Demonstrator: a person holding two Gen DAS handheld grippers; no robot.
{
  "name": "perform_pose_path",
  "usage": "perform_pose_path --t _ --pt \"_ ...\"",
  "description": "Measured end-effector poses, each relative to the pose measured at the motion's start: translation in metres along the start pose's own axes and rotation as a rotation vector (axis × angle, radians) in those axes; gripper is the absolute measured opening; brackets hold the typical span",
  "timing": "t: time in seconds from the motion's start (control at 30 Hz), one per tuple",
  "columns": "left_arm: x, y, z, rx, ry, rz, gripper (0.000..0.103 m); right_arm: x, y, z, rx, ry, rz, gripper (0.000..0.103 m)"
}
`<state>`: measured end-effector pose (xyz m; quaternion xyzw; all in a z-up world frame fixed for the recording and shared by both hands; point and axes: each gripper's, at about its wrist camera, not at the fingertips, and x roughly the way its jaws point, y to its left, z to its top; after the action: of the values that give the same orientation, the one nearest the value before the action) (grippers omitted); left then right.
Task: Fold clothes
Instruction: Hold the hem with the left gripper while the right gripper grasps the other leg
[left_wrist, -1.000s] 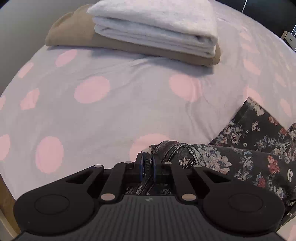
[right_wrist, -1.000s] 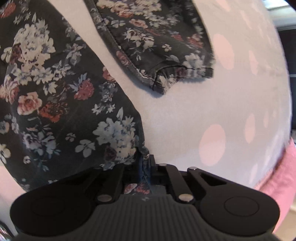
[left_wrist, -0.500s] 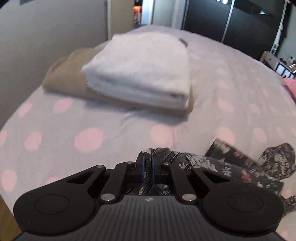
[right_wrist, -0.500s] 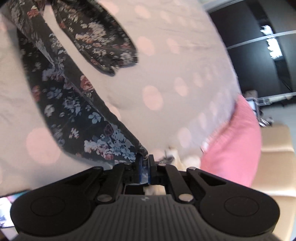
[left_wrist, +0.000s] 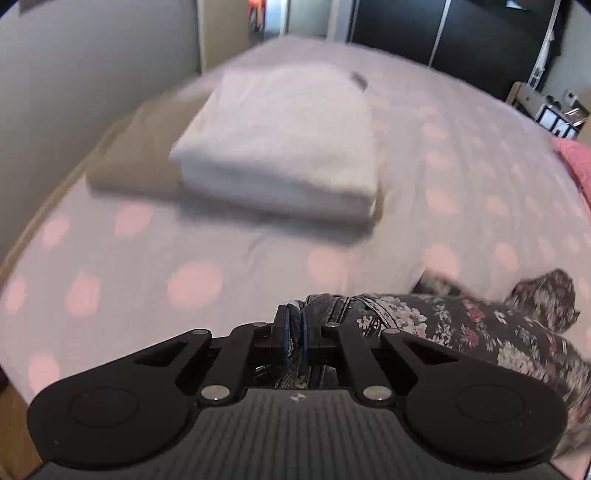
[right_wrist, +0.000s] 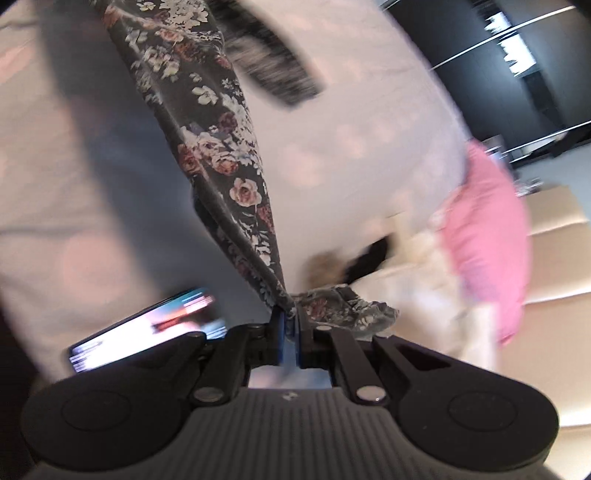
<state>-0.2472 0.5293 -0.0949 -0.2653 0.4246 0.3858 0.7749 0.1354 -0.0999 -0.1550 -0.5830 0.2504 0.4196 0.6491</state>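
A dark floral garment (left_wrist: 480, 328) trails to the right from my left gripper (left_wrist: 294, 325), which is shut on its bunched edge above the polka-dot bed (left_wrist: 221, 240). In the right wrist view the same floral garment (right_wrist: 218, 147) hangs taut from my right gripper (right_wrist: 290, 325), which is shut on another edge, lifted off the bed (right_wrist: 332, 110). A loose part of it (right_wrist: 273, 77) is blurred further off.
A stack of folded clothes, white (left_wrist: 284, 147) on tan (left_wrist: 136, 166), lies at the far left of the bed. A lit phone (right_wrist: 147, 328) lies on the bed near the right gripper. A pink pillow (right_wrist: 487, 236) and small objects sit at the bed's right end.
Both grippers have risen with the floral garment, pulling it off the bed. The right view swung up towards the pillow and the phone came into sight.
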Motion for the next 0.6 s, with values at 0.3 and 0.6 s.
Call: perform_pose_path --t 0.3,0.6 --pt "0.034 0.034 -0.046 -0.103 0.079 0.017 0.005 0.016 0.049 -0.019 -0.008 0.078 0.245 0.007" --pt "0.035 0.038 -0.045 -0.135 0.066 0.007 0.006 0.014 0.011 -0.041 0.194 0.127 0.304 0.037"
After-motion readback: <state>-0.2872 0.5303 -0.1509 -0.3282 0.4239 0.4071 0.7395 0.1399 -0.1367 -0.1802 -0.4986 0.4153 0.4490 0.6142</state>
